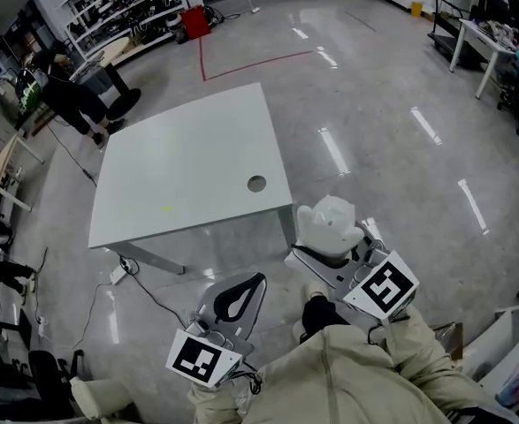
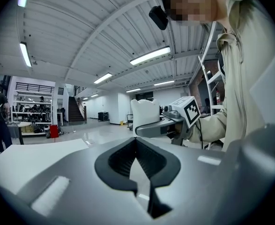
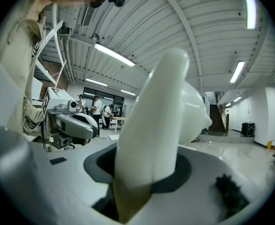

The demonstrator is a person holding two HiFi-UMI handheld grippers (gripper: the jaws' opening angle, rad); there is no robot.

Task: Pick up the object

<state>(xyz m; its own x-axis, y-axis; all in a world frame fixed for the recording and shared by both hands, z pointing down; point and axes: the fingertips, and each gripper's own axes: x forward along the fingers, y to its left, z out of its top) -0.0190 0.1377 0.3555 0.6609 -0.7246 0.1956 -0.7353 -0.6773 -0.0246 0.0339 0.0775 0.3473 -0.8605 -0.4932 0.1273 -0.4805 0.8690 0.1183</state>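
A white, soft-looking lumpy object [image 1: 328, 222] [image 3: 160, 125] is held up in the air, off the front right corner of the white table [image 1: 188, 166]. My right gripper [image 1: 326, 244] [image 3: 149, 172] is shut on it, and the object sticks up out of the jaws. It also shows in the left gripper view as the white object [image 2: 144, 111] above the right gripper [image 2: 161, 127]. My left gripper [image 1: 255, 281] [image 2: 136, 142] hangs lower left of it, beside the person's body, its jaws shut together with nothing between them.
The table has a round hole [image 1: 256, 184] near its front right corner and a small yellow mark [image 1: 166, 208]. Cables [image 1: 122, 272] lie on the floor under its front edge. A person [image 1: 73, 100] bends at the far left by shelving [image 1: 122, 7]; a red bin [image 1: 195, 22] stands beyond.
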